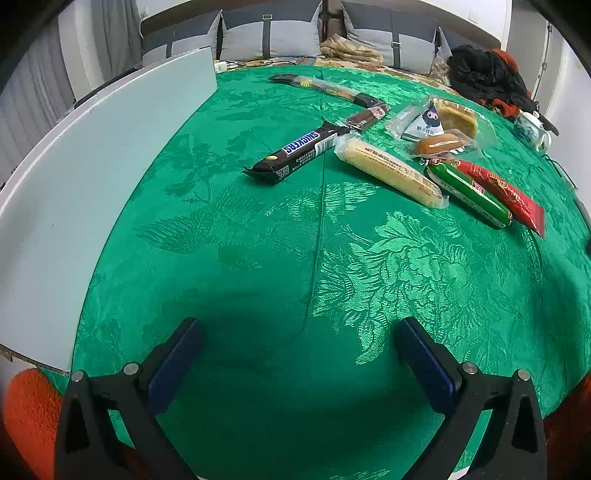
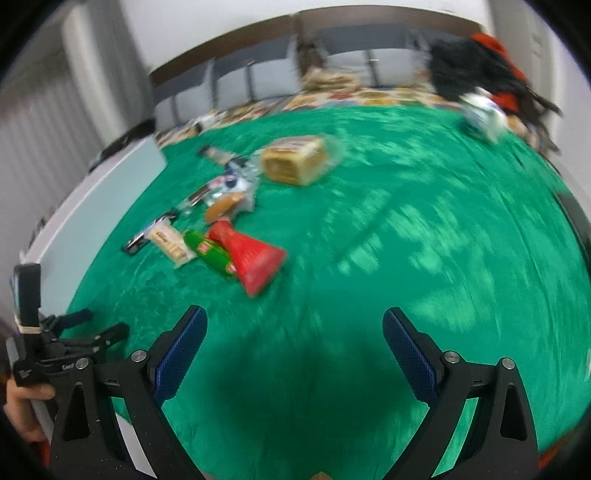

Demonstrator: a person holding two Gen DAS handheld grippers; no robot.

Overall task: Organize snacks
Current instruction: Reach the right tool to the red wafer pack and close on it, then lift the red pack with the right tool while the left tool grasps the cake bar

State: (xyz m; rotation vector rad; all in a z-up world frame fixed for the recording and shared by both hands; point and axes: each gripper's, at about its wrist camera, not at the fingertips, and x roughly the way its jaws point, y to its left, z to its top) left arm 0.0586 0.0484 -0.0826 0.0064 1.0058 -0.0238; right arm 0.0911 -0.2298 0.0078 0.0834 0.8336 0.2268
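Observation:
Snacks lie on a green tablecloth (image 1: 258, 258). In the left wrist view I see a Snickers bar (image 1: 297, 152), a long yellow wafer pack (image 1: 388, 171), a green sausage (image 1: 469, 194), a red packet (image 1: 506, 192), a wrapped bun (image 1: 437, 143), a yellow cake (image 1: 456, 116) and a long dark stick pack (image 1: 325, 88). My left gripper (image 1: 295, 343) is open and empty above the near cloth. My right gripper (image 2: 295, 343) is open and empty; its view is blurred. The red packet (image 2: 255, 258), green sausage (image 2: 212, 253) and cake (image 2: 295, 160) lie ahead-left of it.
A white board (image 1: 92, 166) lies along the table's left side. A blue-and-white teapot (image 1: 532, 127) and dark clothes (image 1: 487, 77) sit at the far right. Grey cushions (image 1: 269, 33) stand behind the table. The left gripper's body and the hand holding it (image 2: 37, 365) show at the right view's lower left.

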